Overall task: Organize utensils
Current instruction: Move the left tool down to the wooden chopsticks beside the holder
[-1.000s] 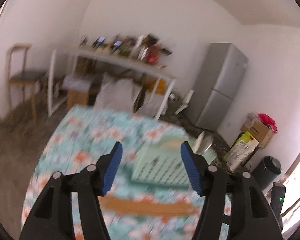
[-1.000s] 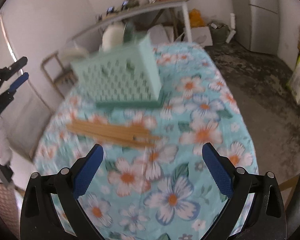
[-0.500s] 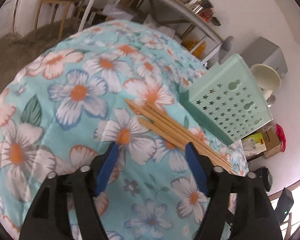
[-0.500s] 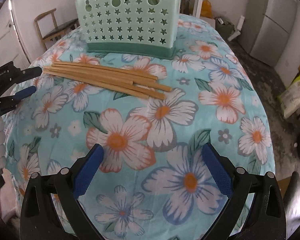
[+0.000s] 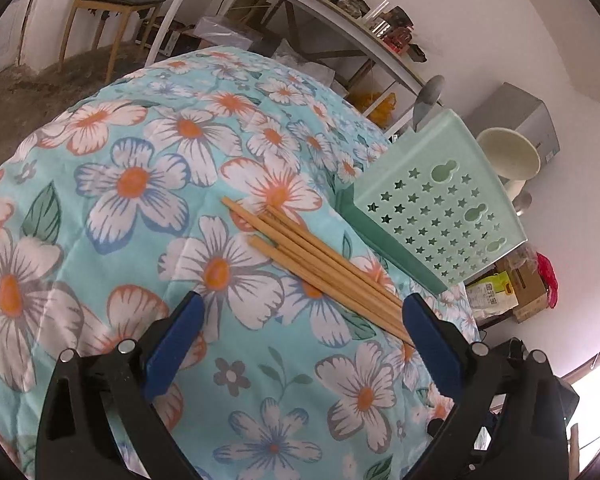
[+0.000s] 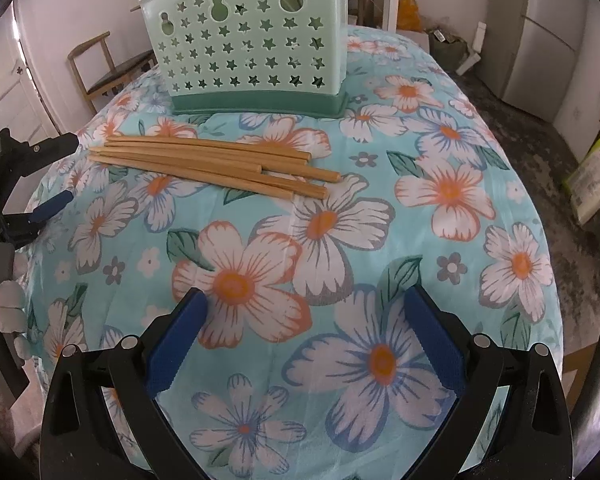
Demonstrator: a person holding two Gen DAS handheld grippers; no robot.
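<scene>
Bundle of light wooden chopsticks (image 6: 216, 166) lies flat on the turquoise floral tablecloth (image 6: 440, 240), just in front of the upright mint-green plastic utensil basket with star-shaped holes (image 6: 248, 48), exactly where it lay half a second ago. The left gripper (image 5: 300, 320) now hangs lower over the cloth than a second ago, its blue-padded fingers (image 5: 176, 340) having just been opening, spread wide and empty with the chopstick ends running towards its right finger. The right gripper (image 6: 304, 320) sits nearer the cloth too, fingers spread as wide as before, gripping nothing
</scene>
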